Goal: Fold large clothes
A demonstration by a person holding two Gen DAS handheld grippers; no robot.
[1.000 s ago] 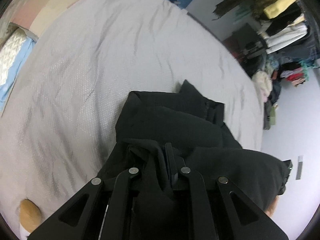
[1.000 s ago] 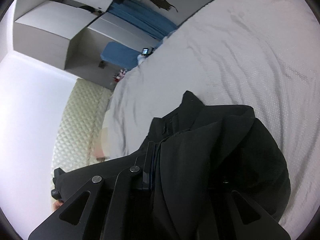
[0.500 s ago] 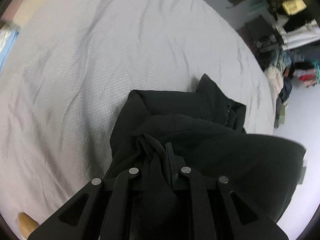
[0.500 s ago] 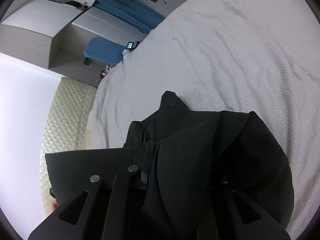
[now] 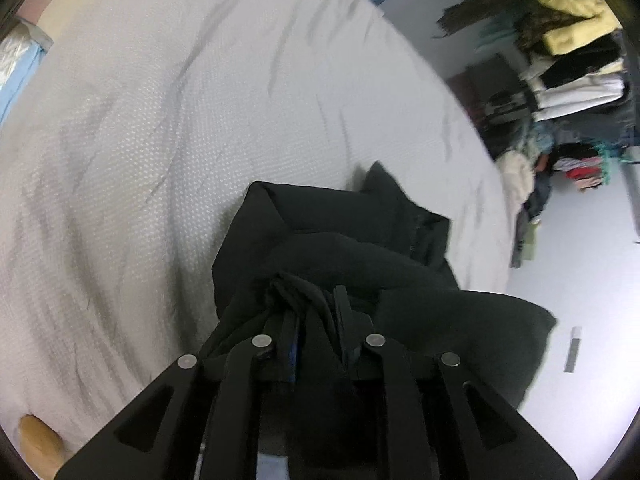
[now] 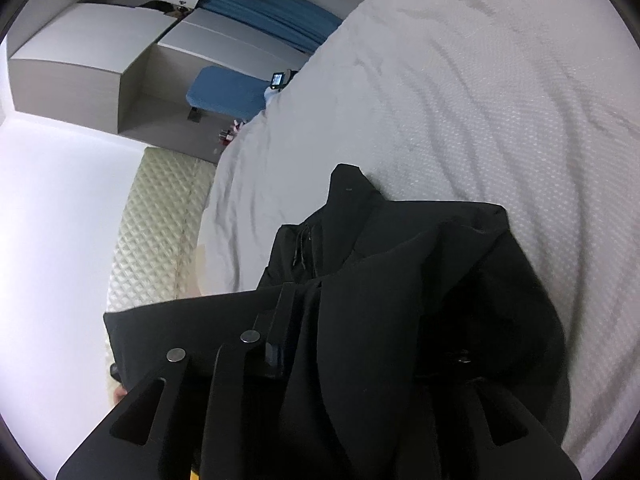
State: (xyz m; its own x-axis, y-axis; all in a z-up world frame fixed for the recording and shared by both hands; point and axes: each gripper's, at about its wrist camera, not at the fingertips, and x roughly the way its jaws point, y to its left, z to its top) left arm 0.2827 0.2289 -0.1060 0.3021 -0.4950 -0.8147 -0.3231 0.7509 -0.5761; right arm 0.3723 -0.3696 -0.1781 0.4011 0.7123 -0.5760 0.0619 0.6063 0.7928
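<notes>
1. Nearest, the left gripper (image 5: 312,312) is seen clamped on a bunched fold of the black jacket (image 5: 340,248), with dark cloth gathered between its fingers (image 5: 342,306) and draped over the linkage below.
2. Likewise, the right gripper (image 6: 304,312) is pressed into the black jacket (image 6: 400,280); only its left finger (image 6: 282,312) is exposed, the other side being buried under fabric, so whether it is closed on the cloth cannot be told.
3. Between the two grippers a flat panel of the jacket is held stretched, seen off the bed's edge in both views.
4. Just beyond the fingers, the rest of the jacket is laid in a crumpled heap on the bed, with a pointed collar or corner standing up at its far edge; a drawstring is visible near that collar in the right wrist view.
5. The jacket is rested on a grey textured bedspread (image 5: 180,120), which is creased and stretches away behind the garment.
6. Beside the bed, a quilted cream headboard (image 6: 156,216) is shown in the right wrist view.
7. Farther off, a rack of piled clothes (image 5: 572,60) is seen against the wall in the left wrist view.
8. Farthest, pale cabinets (image 6: 92,52) and a blue curtain (image 6: 272,20) are shown in the right wrist view.
</notes>
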